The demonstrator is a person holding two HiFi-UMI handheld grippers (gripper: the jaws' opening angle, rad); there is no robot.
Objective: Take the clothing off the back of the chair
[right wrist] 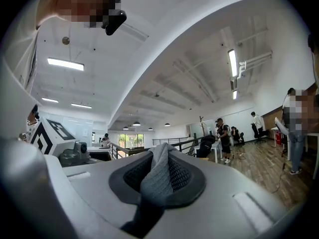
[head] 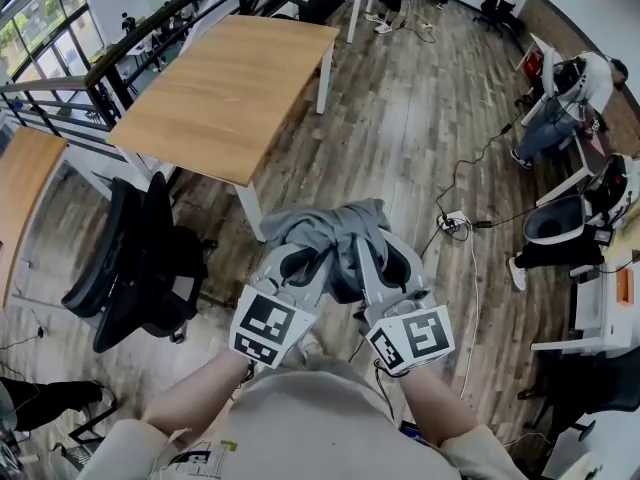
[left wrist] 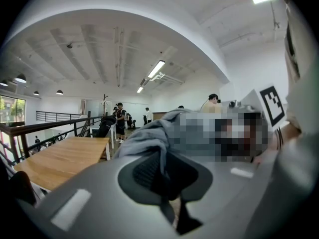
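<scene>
1. Clothing (head: pixel 335 230): a grey garment, bunched into a crumpled mass and held up in the air over the wooden floor (head: pixel 410 118). It is directly in front of the person, between the two claws.
2. Long axis: in the head view the bundle is wider than it is deep, and its long axis runs left to right from one claw to the other. A darker fold sags between the claws towards the person. No collar, sleeve or hem can be made out, so which way the garment points cannot be told.
3. Left claw (head: pixel 308 260): the jaws are nearly together and pinch a fold of the grey fabric. In the left gripper view the cloth rises out of the jaws and drapes to the left.
4. Right claw (head: pixel 378 256): the jaws are nearly together and clamp a ribbed strip of the same fabric. In the right gripper view this strip stands upright between the pads.
5. Chair (head: pixel 140 258): a black office chair stands on the floor at the left of the head view, well apart from the clothing and near the corner of the wooden tabletop (head: pixel 230 88).
</scene>
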